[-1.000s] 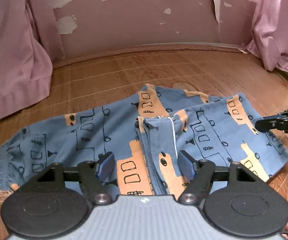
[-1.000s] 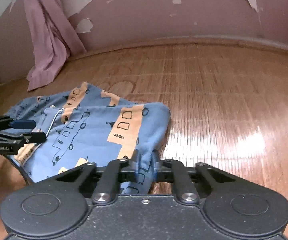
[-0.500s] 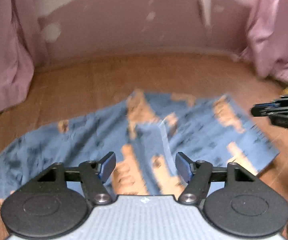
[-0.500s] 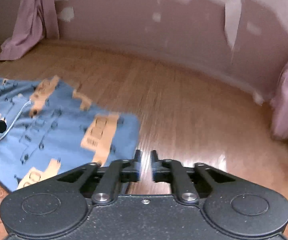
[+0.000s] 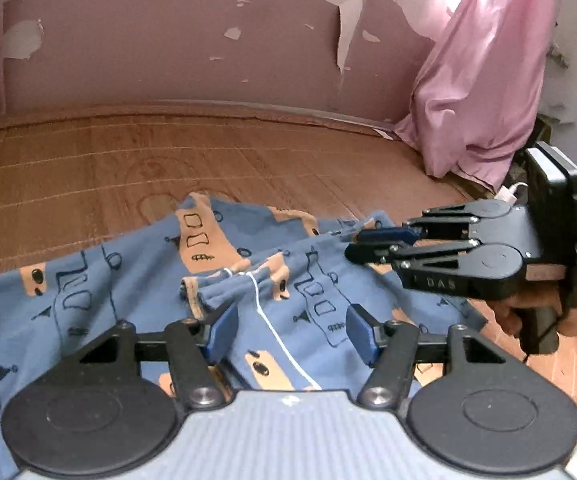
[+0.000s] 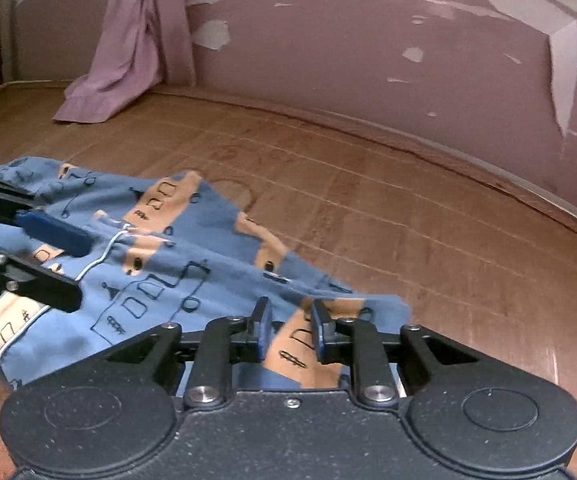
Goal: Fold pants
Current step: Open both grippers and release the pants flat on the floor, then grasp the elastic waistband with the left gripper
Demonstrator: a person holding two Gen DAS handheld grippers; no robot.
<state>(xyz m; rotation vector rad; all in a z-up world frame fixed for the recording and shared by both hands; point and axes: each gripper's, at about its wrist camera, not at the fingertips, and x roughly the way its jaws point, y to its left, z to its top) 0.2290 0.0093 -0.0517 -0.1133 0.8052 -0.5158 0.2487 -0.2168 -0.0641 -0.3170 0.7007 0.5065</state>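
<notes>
The left gripper (image 5: 286, 330) has its fingers spread wide over the blue patterned pants (image 5: 128, 280), the white drawstring (image 5: 264, 316) between them. The right gripper (image 6: 288, 330) is parted narrowly, pants fabric lying between its pads. Only the left view shows a hand (image 5: 528, 312). The pants lie on a wooden floor (image 6: 408, 220) by a peeling wall (image 5: 168, 40) and curtain (image 5: 480, 80).

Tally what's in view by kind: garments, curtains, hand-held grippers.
Pants: 1
Curtains: 2, one in the left wrist view, one in the right wrist view
Hand-held grippers: 2, left and right
Total: 5
</notes>
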